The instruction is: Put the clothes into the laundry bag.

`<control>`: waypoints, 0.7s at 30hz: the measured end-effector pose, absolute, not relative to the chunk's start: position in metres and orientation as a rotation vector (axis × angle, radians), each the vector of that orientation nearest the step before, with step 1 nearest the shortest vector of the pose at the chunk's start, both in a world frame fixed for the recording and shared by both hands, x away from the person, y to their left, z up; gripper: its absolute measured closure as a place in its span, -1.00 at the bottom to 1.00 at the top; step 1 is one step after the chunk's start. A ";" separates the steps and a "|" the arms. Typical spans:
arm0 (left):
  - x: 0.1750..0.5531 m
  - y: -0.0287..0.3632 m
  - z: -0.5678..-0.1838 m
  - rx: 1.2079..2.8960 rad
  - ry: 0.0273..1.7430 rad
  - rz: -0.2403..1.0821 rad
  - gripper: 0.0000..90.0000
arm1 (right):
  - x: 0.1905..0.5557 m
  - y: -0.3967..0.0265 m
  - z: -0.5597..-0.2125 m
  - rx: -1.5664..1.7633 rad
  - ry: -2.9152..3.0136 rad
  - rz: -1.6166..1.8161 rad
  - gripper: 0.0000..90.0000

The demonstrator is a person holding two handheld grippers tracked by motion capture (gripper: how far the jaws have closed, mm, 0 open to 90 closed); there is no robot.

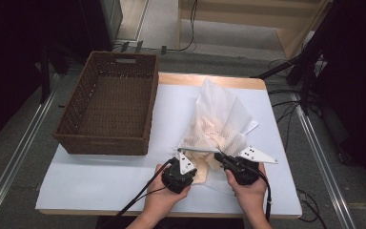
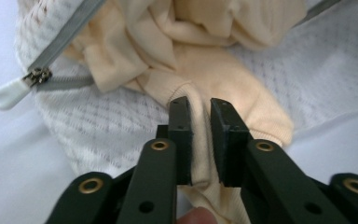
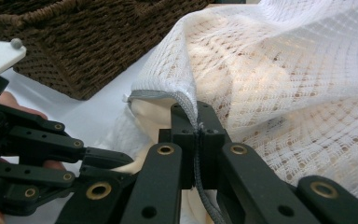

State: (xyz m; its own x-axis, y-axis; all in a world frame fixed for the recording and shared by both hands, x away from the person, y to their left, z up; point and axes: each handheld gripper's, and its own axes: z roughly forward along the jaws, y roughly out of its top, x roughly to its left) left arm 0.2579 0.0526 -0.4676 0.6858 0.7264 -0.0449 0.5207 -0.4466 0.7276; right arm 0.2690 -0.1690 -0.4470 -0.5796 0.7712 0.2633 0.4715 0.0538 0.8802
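Observation:
A white mesh laundry bag point(image 1: 219, 119) lies on the white table point(image 1: 100, 176), its mouth toward me and its zipper undone. A cream garment point(image 2: 205, 70) spills out of the mouth. My left gripper point(image 2: 199, 109) is shut on a ribbed edge of that garment, and the fabric is pinched between its pads. The white zipper pull point(image 2: 9, 93) lies to the left of it. My right gripper point(image 3: 196, 112) is shut on the bag's grey zipper edge and holds the mouth lifted. In the high view the left gripper point(image 1: 190, 172) and right gripper point(image 1: 220, 157) sit close together at the bag's near end.
A brown wicker basket point(image 1: 109, 102) stands empty on the table's far left, and its corner point(image 3: 74, 46) rises behind the bag. Bare table lies in front of the basket. Cables trail from both grippers toward the near edge.

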 end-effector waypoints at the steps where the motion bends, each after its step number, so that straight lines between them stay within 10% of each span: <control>1: 0.258 0.053 -0.468 2.151 0.952 0.354 0.82 | 0.268 -0.169 -0.446 1.262 2.054 1.540 0.99; 11: 0.289 0.026 -0.453 1.962 0.950 0.200 0.82 | 0.264 -0.161 -0.440 1.227 2.058 1.563 0.99; 21: 0.317 0.002 -0.475 1.976 1.014 0.347 0.82 | 0.269 -0.172 -0.444 1.271 2.030 1.557 0.99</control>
